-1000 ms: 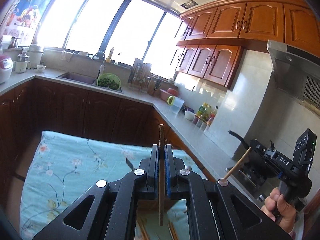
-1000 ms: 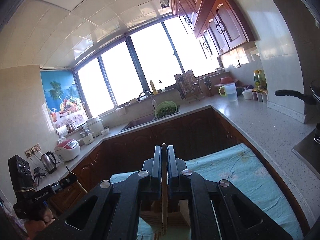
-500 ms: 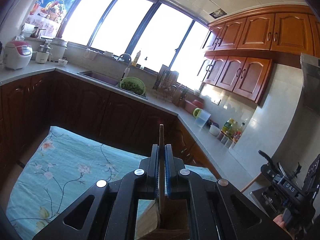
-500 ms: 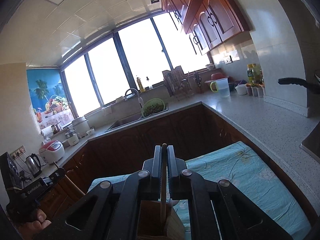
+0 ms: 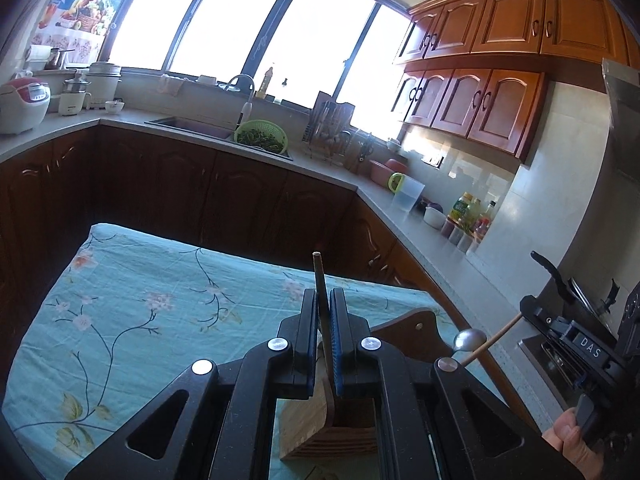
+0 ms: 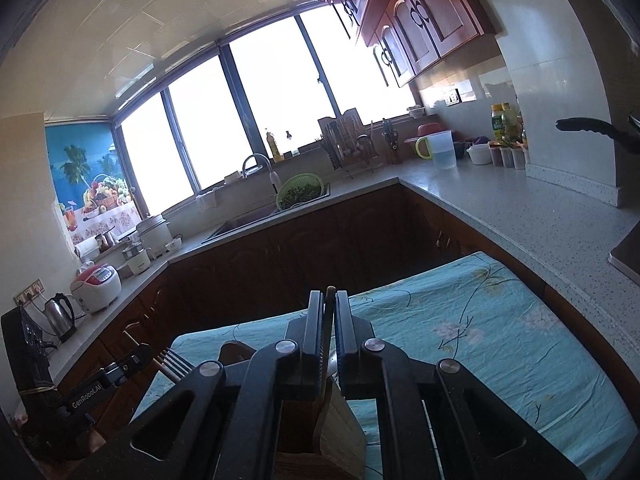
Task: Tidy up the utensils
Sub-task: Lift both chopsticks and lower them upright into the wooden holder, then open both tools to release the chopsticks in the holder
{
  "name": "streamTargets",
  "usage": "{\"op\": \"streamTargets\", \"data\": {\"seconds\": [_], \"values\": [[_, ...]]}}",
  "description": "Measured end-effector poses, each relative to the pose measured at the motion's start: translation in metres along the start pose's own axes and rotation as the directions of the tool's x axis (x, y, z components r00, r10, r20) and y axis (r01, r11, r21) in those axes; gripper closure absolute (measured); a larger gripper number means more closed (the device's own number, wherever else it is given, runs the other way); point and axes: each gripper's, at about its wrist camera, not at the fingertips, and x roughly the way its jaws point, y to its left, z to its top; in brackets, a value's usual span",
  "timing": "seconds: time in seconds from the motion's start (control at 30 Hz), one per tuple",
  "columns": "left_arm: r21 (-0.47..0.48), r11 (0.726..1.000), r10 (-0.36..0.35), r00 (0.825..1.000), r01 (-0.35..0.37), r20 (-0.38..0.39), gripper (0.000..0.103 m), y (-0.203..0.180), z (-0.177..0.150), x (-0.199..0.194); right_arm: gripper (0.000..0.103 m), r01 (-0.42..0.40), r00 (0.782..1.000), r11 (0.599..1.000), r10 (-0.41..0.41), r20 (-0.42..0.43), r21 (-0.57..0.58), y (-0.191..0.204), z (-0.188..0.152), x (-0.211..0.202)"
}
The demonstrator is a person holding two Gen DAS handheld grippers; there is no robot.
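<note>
My left gripper is shut on a thin wooden chopstick that stands upright between its pads. Below it a wooden utensil holder stands on the table. My right gripper is shut on another wooden stick above the same wooden holder. In the left wrist view the right gripper's body shows at the right with its stick pointing down-left, beside a metal spoon bowl. In the right wrist view the left gripper's body shows at the lower left, next to a fork's tines.
A table with a turquoise floral cloth lies under both grippers. Dark cabinets and a grey counter wrap around it, with a sink, a green colander, a jug, bottles and a pan handle.
Both grippers have tilted downward and come lower over the table. The wooden holder now shows larger under each gripper. Both chopsticks stay gripped.
</note>
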Motion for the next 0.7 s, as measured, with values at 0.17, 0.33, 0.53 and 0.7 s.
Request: {"op": "streamTargets", "data": {"seconds": [0.17,0.33,0.53,0.7], "values": [[0.003,1.0,0.001,1.0,-0.001,-0.003,0.098,0.003,0.006,0.001,0.097,0.003,1.0,1.0,-0.003,-0.002,0.005,-0.001,0.0,0.002],[-0.009,1.0,0.004,1.0,-0.004,-0.01,0.064,0.01,0.009,-0.011,0.088,-0.014,1.0,1.0,0.015,-0.02,0.01,-0.001,0.001,0.001],[-0.036,0.999,0.026,1.0,-0.025,0.017,0.039,0.019,0.007,-0.038,0.023,-0.06,0.997,0.998,0.058,0.043,0.038,-0.005,0.002,-0.026],[-0.029,0.998,0.049,0.999,-0.049,0.016,0.024,0.025,-0.019,-0.075,0.002,-0.086,0.995,0.994,0.083,0.05,0.067,-0.01,-0.006,-0.052]]}}
